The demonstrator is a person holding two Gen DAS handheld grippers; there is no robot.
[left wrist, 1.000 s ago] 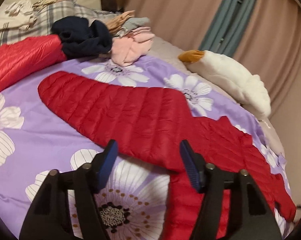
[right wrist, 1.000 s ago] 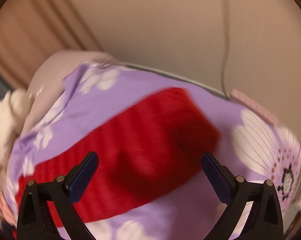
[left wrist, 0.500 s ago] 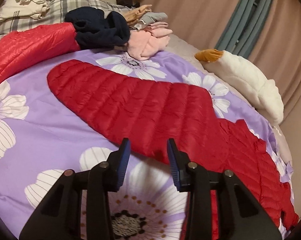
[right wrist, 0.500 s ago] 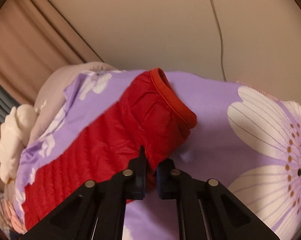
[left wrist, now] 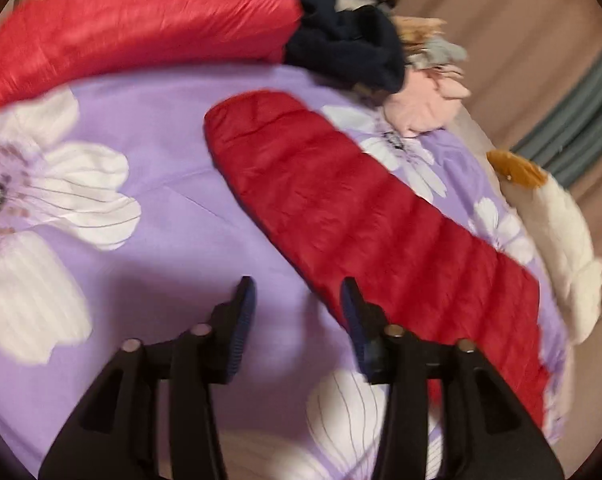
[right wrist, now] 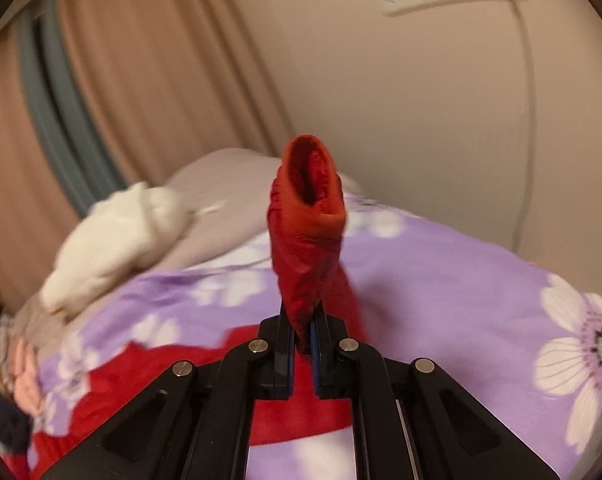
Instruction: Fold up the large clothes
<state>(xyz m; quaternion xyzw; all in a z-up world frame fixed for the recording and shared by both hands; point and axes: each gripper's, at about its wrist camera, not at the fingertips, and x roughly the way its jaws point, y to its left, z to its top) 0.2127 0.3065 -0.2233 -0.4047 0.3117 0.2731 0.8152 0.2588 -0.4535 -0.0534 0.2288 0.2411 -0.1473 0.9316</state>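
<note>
While pinched in right hand-held gripper [right wrist: 304, 334] — sleeve cuff [right wrist: 311, 184] aloft.

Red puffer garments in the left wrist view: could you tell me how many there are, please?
2. One red quilted sleeve lies stretched across the purple floral bedspread just ahead of the left gripper; a brighter red jacket lies along the far edge. Others may be hidden.

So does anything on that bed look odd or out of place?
Only the red jacket: its one sleeve sticks up off the purple bedspread, pinched in the right gripper. The left gripper, jaws opening, is empty. No damage shows.
</note>
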